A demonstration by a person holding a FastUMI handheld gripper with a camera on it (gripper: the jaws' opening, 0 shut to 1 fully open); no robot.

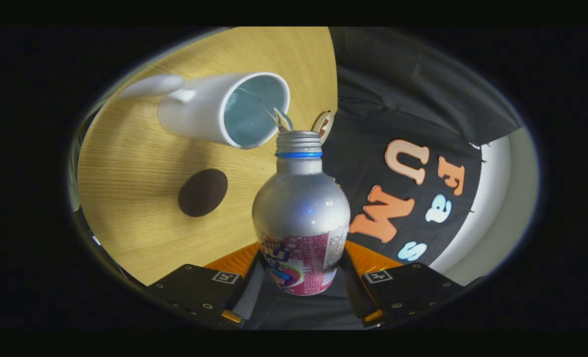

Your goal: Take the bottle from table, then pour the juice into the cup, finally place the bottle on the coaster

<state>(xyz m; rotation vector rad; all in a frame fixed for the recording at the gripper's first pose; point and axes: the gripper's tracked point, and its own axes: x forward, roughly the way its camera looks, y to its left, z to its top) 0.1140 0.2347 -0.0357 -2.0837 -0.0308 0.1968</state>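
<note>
Fingers [301, 277] clamp the bottle [301, 213] by its lower body, one on each side of the printed label, both pressing on it. Bottle is silver metal with a blue ring under the threaded neck, cap off, mouth open. The whole view is rolled: the desk [140, 208] runs up one side and the booth wall takes the other, so bottle and fingers are tipped well over relative to the desk.

Bottle mouth sits right at the rim of the cup [219, 106], just beyond the fingers. A thin clear stream [262, 106] runs between the bottle mouth and the inside of the cup. Cup is a white mug with a pale blue inside, handle pointing away from the bottle; it stands on the desk. Liquid level inside the cup: cannot tell.

Coaster [203, 192] is a dark brown round disc, flat on the desk, bare, near the cup but apart from it, off to the side of the bottle's shoulder.

A small brown-and-white round object [323, 125] sits just past the bottle neck at the desk edge; too small to identify.

Desk is light wood grain.
</note>
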